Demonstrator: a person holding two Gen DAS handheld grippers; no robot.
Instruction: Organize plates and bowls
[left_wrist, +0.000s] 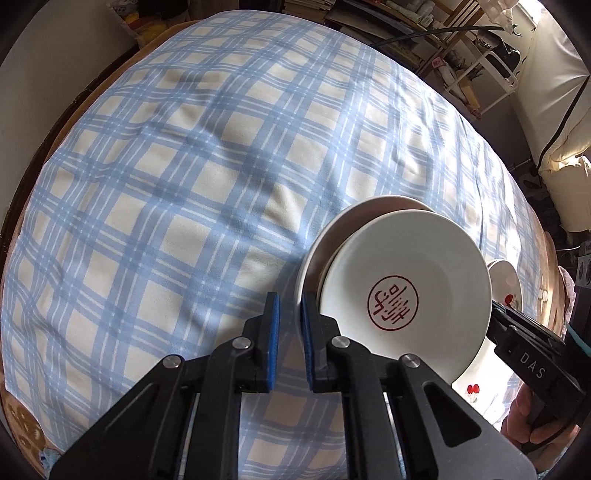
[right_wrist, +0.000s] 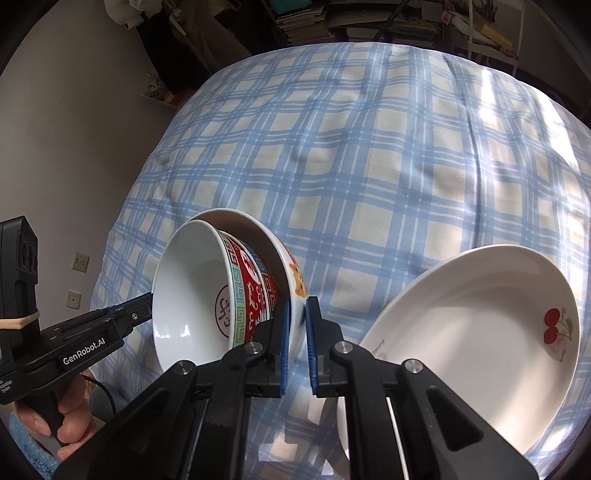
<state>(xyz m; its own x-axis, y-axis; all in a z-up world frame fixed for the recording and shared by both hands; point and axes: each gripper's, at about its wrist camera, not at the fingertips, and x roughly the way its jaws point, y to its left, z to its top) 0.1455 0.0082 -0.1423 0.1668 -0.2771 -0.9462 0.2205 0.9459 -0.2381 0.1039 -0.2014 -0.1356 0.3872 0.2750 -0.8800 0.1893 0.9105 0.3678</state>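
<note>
Two nested bowls are held tipped on edge above the checked cloth. The inner bowl (left_wrist: 406, 280) (right_wrist: 207, 291) is white inside with a red seal mark and has a red patterned outside. The outer white bowl (left_wrist: 317, 251) (right_wrist: 291, 273) has an orange cat figure. My left gripper (left_wrist: 290, 325) is shut on the outer bowl's rim on one side; it shows in the right wrist view (right_wrist: 146, 308). My right gripper (right_wrist: 297, 325) is shut on the same bowl's rim on the other side; it shows in the left wrist view (left_wrist: 496, 314). A white plate with cherries (right_wrist: 472, 339) (left_wrist: 506, 280) lies to the right.
The blue and cream checked cloth (left_wrist: 184, 184) (right_wrist: 369, 166) covers the table. Shelves with books and clutter (left_wrist: 424, 29) stand beyond the far edge. A pale wall with sockets (right_wrist: 74, 147) is at the left in the right wrist view.
</note>
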